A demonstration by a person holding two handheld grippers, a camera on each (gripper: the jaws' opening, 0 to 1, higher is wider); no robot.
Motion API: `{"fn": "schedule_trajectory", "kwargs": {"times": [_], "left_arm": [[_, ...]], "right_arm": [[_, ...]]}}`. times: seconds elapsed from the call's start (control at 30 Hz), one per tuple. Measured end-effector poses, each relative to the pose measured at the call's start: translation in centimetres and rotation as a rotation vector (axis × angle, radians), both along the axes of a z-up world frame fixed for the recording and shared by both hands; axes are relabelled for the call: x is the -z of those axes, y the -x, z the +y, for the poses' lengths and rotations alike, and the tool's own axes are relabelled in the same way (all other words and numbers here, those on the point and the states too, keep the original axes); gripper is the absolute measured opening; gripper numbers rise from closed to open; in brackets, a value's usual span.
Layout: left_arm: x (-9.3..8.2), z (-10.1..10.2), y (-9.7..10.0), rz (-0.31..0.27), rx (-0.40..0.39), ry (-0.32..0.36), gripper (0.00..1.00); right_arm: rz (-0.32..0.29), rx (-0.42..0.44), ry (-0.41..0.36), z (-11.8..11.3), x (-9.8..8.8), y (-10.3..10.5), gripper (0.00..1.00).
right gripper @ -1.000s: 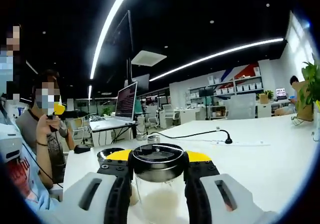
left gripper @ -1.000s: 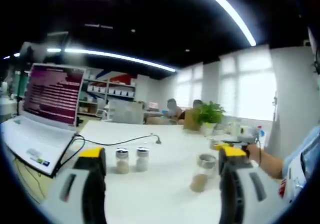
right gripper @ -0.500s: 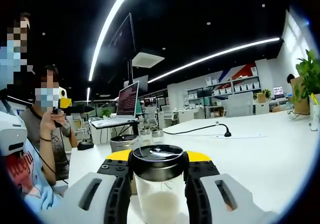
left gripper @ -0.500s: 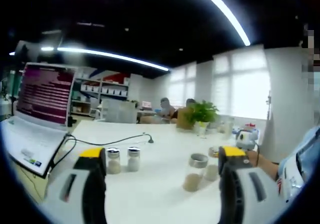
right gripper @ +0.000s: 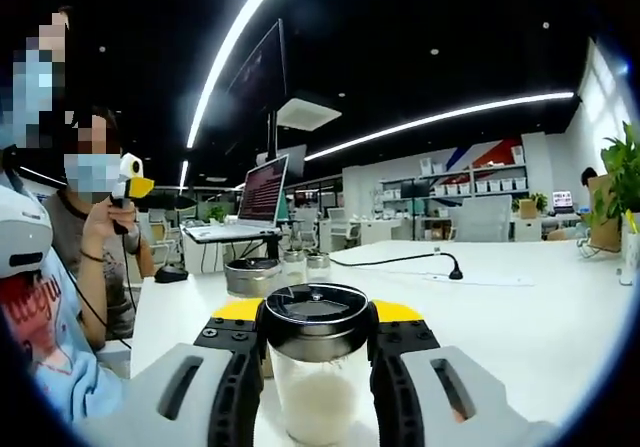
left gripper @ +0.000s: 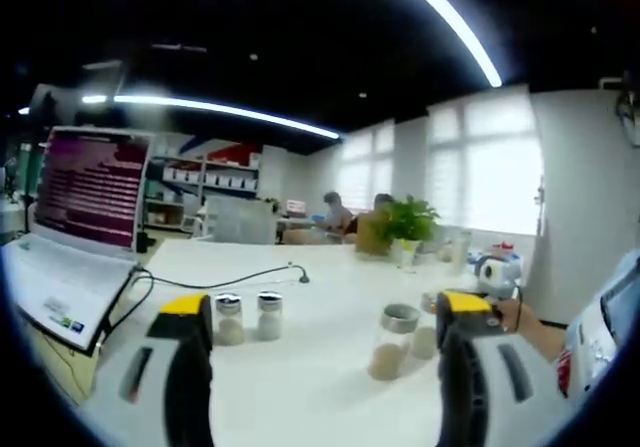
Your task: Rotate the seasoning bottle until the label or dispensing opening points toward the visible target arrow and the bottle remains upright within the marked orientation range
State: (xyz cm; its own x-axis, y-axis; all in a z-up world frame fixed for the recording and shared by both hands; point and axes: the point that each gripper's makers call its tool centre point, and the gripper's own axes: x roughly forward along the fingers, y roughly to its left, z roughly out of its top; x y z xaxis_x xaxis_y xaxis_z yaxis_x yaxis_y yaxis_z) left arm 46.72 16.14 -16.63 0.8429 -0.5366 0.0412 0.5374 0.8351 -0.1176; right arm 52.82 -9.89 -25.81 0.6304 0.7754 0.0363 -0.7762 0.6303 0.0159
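Evidently mid-turn, the right tongs (right gripper: 315, 367) were clamped on the upright seasoning bottle (right gripper: 315, 362) above the bench (right gripper: 540, 317), left tongs (left gripper: 320, 367) apart and idle; next, a level twist toward whatever arrow applied.

The seasoning bottle (right gripper: 316, 372) looks like clear glass or plastic with a glossy black cap, pale powder inside. The right gripper (right gripper: 316, 387) has matt grey plastic jaws with black inner faces and yellow tips. The surface (right gripper: 540, 317) is smooth, matt white. On it, a small clear jar (left gripper: 390, 341) carries a shiny metal-looking rim; two shakers (left gripper: 248, 317) have silvery tops.
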Motion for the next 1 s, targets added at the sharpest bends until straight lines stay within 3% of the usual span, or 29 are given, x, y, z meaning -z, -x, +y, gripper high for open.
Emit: {"fn": "schedule_trajectory", "kwargs": {"times": [0.33,0.47,1.0], "left_arm": [[-0.1,0.5,0.1,-0.008,-0.01,0.002,0.98],[-0.2,1.1,-0.2,-0.004,-0.019,0.005,0.98],[0.1,1.3,-0.3,0.003,-0.027,-0.007,0.97]], "right_arm": [[-0.029,0.015,-0.038,0.0,0.0,0.1,0.39],[-0.078,-0.004,-0.045,-0.1,0.1,0.3,0.39],[-0.039,-0.057,-0.034,0.1,0.2,0.1,0.39]]}}
